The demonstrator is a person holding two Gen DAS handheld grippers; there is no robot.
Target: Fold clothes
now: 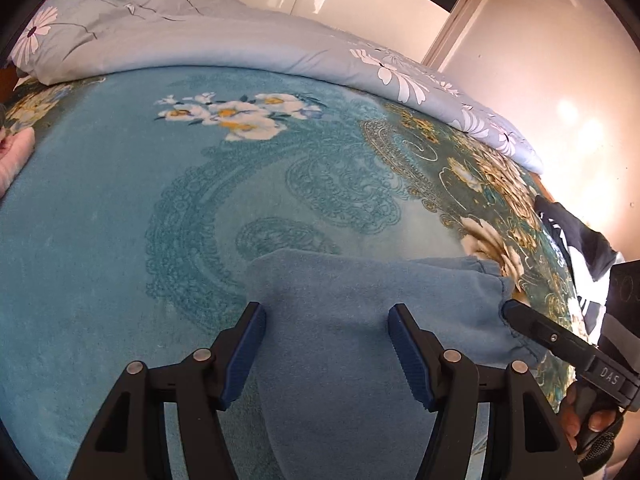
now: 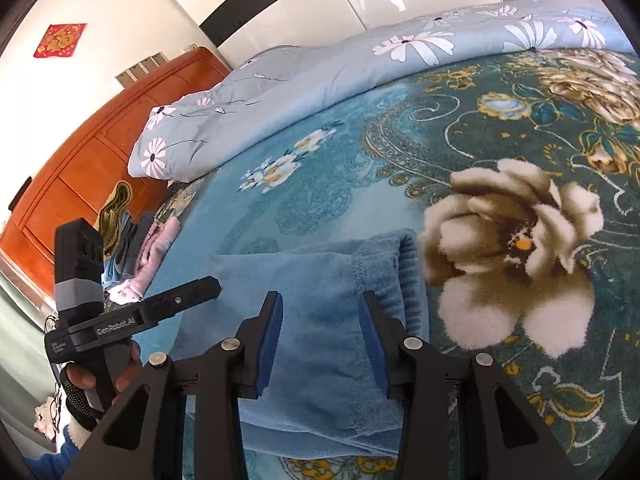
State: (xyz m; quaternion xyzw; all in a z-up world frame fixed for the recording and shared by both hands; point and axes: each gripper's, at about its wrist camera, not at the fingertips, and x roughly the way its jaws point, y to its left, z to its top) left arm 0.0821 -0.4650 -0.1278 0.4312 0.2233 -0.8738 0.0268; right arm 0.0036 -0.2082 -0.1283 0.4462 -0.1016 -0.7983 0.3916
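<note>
A light blue fleece garment [image 1: 360,320] lies flat on the teal flowered blanket [image 1: 120,220], near its front edge. In the right wrist view the garment [image 2: 320,300] shows a ribbed cuff or waistband [image 2: 412,276] at its right end. My left gripper [image 1: 326,320] is open and empty, its jaws spread above the garment's left part. My right gripper [image 2: 320,312] is open and empty, just above the garment near the ribbed end. The right gripper's finger [image 1: 532,320] shows in the left wrist view at the garment's right edge. The left gripper [image 2: 180,300] shows in the right wrist view at the left.
A pale blue daisy quilt [image 1: 200,40] is bunched along the far side of the bed. A pile of pink and blue clothes [image 2: 132,252] sits at the bed's left end by the wooden headboard [image 2: 100,140]. A dark and white garment [image 1: 580,256] lies at the right edge.
</note>
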